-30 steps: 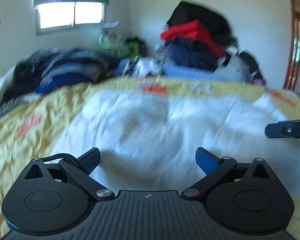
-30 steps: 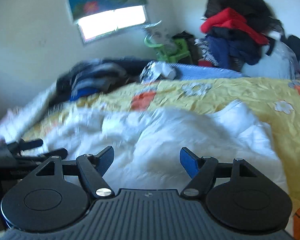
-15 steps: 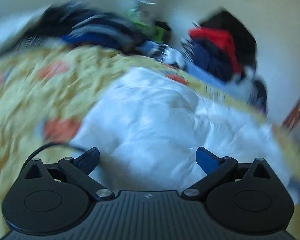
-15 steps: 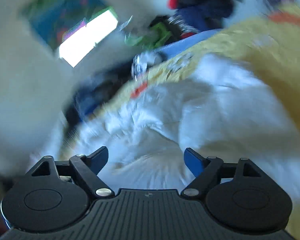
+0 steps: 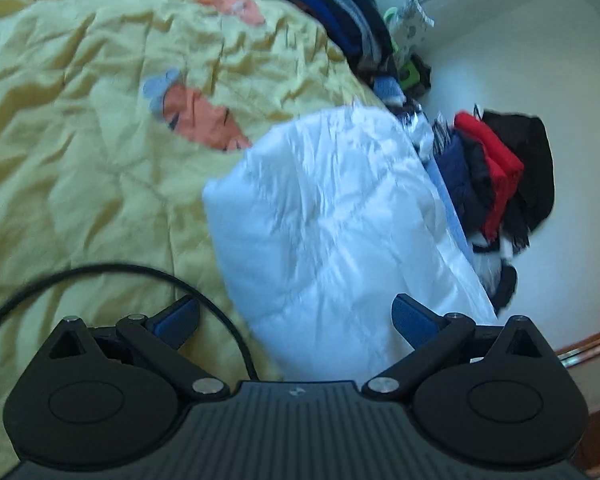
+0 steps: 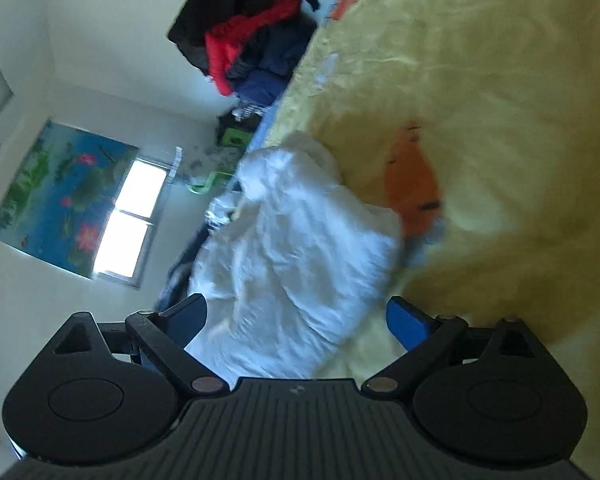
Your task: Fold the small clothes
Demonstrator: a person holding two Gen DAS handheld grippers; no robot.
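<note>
Nearest your left gripper [image 5: 296,316], a black cable [image 5: 140,272] loops across from 9 o'clock toward the body. Both grippers have their jaws spread wide and hold nothing; the right gripper [image 6: 298,318] is the same, with the white garment's near edge showing between its fingers.

Just beyond, the garment [image 5: 332,216] lies on the yellow bedspread [image 5: 80,152]. In the left view it runs from the fingertips up toward 1 o'clock, fairly flat; in the right view [image 6: 296,248] it looks bunched and rumpled, stretching toward 11 o'clock. Both views are tilted and somewhat blurred, so you cannot tell its exact outline or which end is which.

Expect it to be light, soft and limp, probably slightly slick. It will likely sag and slide once lifted, so pinch a single layer at an edge or corner, one gripper at each end of the near hem, and keep the bedspread out of the pinch.

Farther off, an orange patch [image 5: 204,120] marks the bedspread at 11 o'clock, and a heap of red and dark clothes [image 5: 500,168] sits against the wall at 2 o'clock.
</note>
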